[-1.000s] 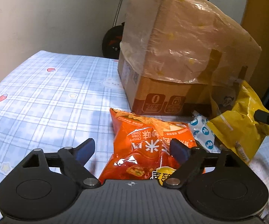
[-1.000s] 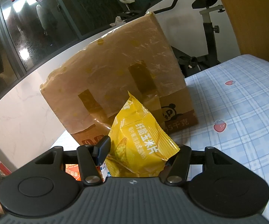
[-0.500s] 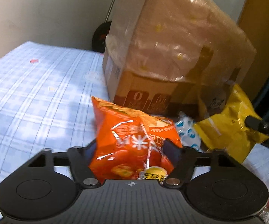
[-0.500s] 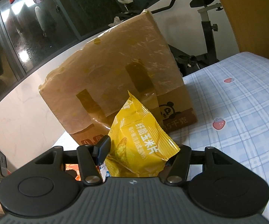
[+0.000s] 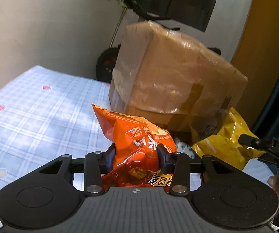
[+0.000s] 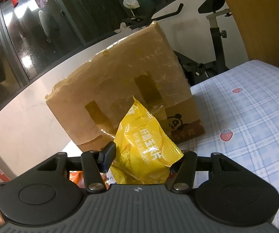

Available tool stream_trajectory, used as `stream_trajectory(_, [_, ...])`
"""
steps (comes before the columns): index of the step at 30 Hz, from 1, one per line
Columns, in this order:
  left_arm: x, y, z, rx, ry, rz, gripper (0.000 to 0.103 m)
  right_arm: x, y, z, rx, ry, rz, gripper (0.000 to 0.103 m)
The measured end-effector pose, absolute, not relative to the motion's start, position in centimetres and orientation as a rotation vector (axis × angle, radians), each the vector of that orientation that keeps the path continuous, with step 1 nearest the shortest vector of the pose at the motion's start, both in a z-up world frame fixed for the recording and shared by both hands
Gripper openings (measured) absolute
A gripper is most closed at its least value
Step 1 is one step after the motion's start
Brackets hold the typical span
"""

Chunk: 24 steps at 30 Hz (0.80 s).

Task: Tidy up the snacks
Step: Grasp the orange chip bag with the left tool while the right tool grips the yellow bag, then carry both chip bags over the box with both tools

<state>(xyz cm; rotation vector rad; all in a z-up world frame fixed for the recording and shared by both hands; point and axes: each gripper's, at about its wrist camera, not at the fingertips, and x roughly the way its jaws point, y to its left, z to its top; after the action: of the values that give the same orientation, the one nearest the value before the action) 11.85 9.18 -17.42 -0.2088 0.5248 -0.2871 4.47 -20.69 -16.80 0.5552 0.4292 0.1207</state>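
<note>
Your left claw (image 5: 135, 156) is matte black, with a ribbed grey top plate, round side discs, silver screws and blue-grey pads. Your right claw (image 6: 143, 158) matches; its side reads "DAS".

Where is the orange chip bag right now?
In the left wrist view, the orange chip bag is pinched in the left gripper, in front of the cardboard box.

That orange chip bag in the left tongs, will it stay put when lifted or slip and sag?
Probably light: the orange chip bag looks puffed with air. Its glossy film could slip, though the left tongs pinch it inward. Its free upper end stands above the grip, so it may flop.
</note>
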Motion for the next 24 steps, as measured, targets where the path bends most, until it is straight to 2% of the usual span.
stream_trajectory(10, [9.2,9.2,-12.0,-0.172,0.383,-0.294,0.045,2.6,-21.7,-13.1,0.560,0.334,0.126,0.054])
stream_trajectory(24, [9.2,6.1,-2.3,-0.089,0.162,-0.369,0.045,4.0,-23.6,-3.2,0.492,0.161,0.196,0.054])
